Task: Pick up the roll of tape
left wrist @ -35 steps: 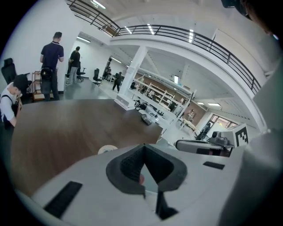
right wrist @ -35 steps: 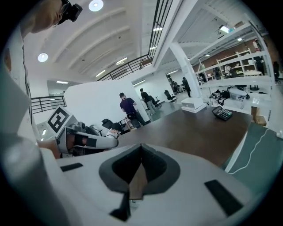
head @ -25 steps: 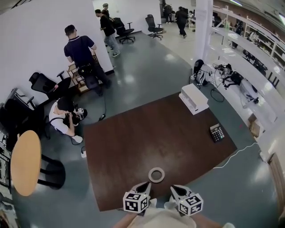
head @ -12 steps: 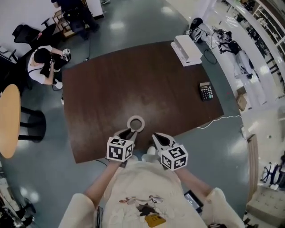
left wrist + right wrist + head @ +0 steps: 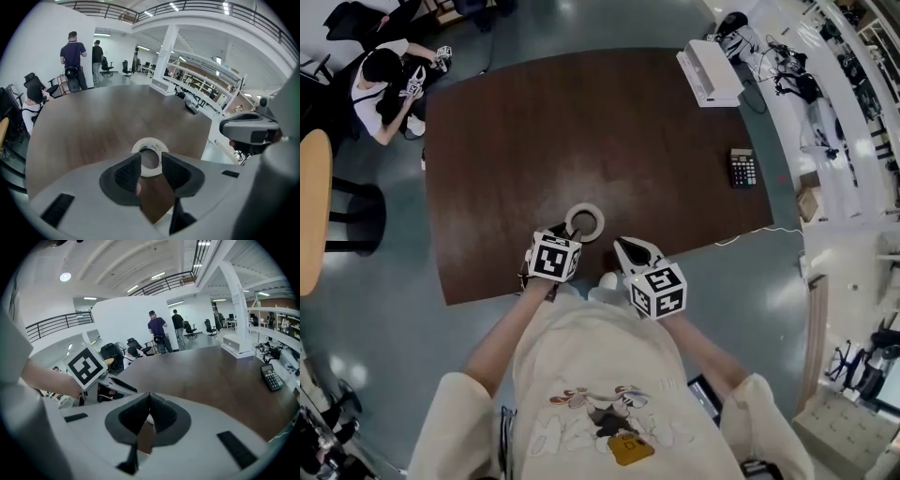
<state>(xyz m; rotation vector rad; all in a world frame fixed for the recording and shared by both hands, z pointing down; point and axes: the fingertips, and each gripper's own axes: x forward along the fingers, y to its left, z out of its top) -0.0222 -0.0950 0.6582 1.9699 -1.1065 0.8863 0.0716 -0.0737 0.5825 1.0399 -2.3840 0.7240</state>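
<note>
Jaws on my left gripper (image 5: 151, 161) are opening, nothing between them yet, aimed to straddle the rim of the roll of tape (image 5: 149, 142). Right gripper (image 5: 149, 404) jaws pinched together, empty

A white roll of tape (image 5: 584, 222) is seen lying flat near the front edge of a brown table (image 5: 581, 122). The left tool (image 5: 562, 231) is held at the roll's near rim; its jaws are opening, with the roll just past their tips, not between them. The right tool (image 5: 624, 247) is held nearby, apart from the roll. A calculator (image 5: 742, 167) and a white box (image 5: 710, 72) are placed well apart on the table's right side.
</note>
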